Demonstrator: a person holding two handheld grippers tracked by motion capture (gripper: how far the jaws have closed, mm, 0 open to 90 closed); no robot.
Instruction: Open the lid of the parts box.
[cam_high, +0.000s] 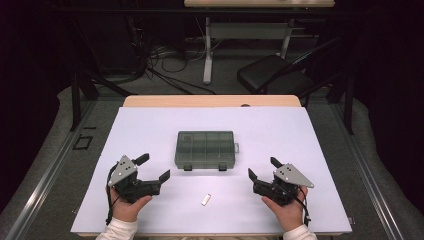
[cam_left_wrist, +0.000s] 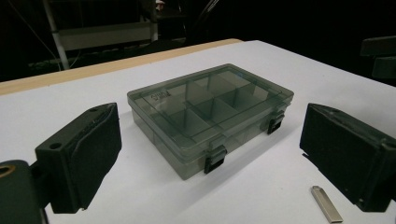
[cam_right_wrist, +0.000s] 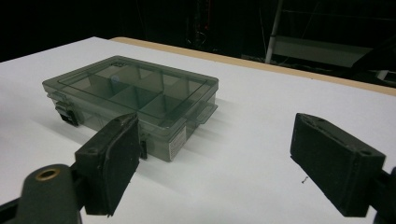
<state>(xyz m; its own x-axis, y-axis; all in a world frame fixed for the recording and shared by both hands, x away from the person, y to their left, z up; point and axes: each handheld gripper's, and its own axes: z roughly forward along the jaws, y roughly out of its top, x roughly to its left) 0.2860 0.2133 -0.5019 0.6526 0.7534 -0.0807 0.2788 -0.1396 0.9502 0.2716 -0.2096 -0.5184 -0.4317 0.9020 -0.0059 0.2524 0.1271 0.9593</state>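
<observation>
A smoky clear compartment box with its lid down and two black latches on its near side lies mid-table; it also shows as the box and the box. A small flat metal piece lies in front of it, seen as the metal piece near my left gripper's right jaw. My left gripper rests at the near left, open, nothing between its jaws. My right gripper rests at the near right, open and empty. Both point toward the box, apart from it.
A white mat covers the wooden table. Beyond the far edge are a dark chair, a desk frame and floor cables. Bare mat lies on both sides of the box.
</observation>
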